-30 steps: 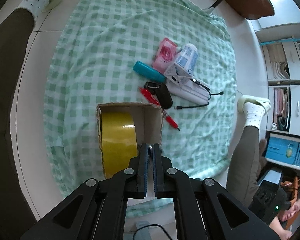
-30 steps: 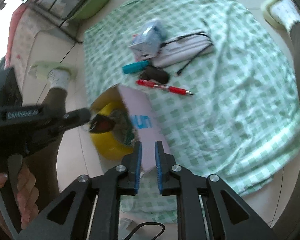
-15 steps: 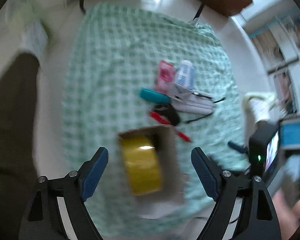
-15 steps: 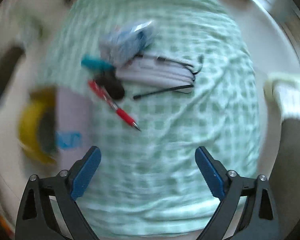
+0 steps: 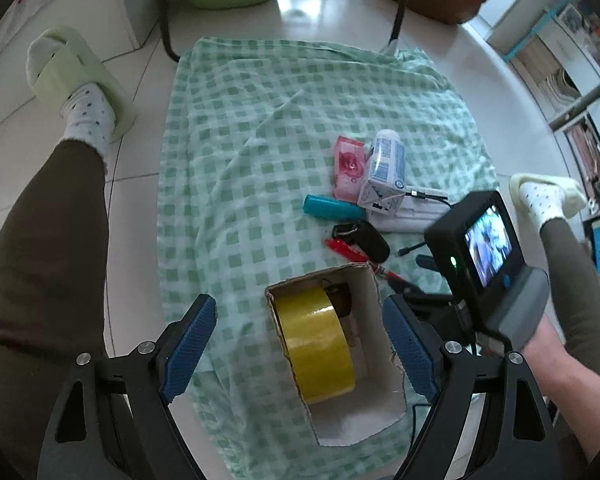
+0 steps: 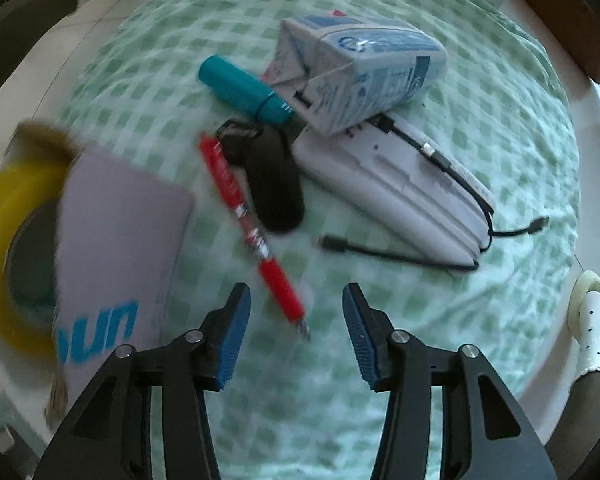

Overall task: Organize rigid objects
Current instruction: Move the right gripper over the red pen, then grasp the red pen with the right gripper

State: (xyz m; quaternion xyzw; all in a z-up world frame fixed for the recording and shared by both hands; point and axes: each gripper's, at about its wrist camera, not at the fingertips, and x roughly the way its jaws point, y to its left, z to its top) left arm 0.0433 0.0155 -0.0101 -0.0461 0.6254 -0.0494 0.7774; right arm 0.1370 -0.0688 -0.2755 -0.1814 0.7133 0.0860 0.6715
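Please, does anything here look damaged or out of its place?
The cardboard box has ragged, torn rims. The milk carton lies tipped on its side, leaning on the white power bank. The green checked cloth is wrinkled. Nothing looks spilled.

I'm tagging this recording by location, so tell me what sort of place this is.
Probably a room in a home. A green checked cloth is spread on a tiled floor, the person wears socks and slippers, and cluttered shelves line one side.

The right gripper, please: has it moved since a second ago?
Yes. The right gripper left the box edge, opened, and now hovers by the red pen tip.
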